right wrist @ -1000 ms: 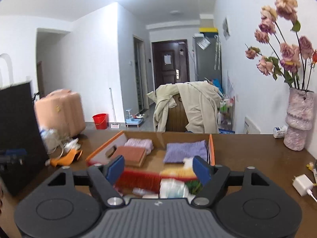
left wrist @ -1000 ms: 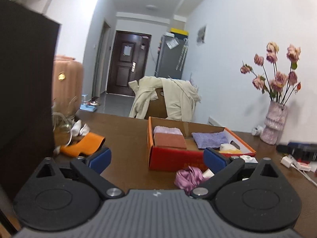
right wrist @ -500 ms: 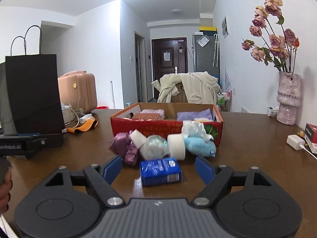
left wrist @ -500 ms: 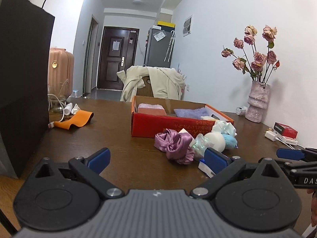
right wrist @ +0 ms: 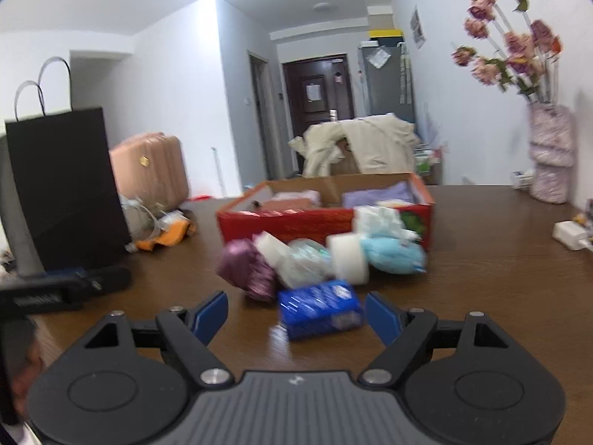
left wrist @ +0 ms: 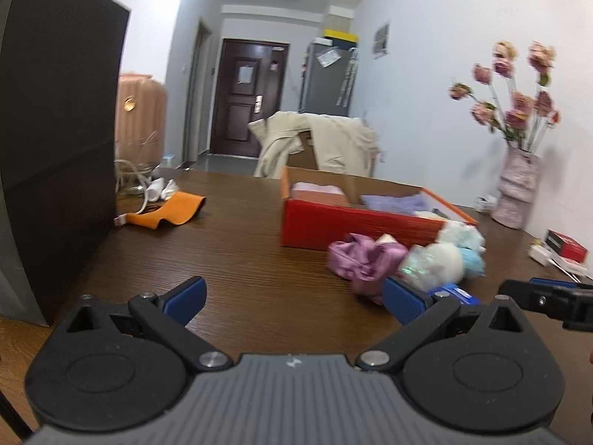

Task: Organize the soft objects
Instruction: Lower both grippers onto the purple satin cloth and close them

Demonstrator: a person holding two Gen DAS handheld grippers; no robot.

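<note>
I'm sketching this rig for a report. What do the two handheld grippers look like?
Both look alike. The left gripper and right gripper each have a grey ribbed body with a small white logo, two round black housings, black linkage arms on silver pivot bolts, and blue ribbed pads on the fingers. No cables or sleeves are visible. White lettering on the left gripper's side in the right wrist view is too blurred to read.

left claw (left wrist: 292, 298): black arms, blue pads, silver screws | right claw (right wrist: 296, 313): same, ribbed grey body
</note>
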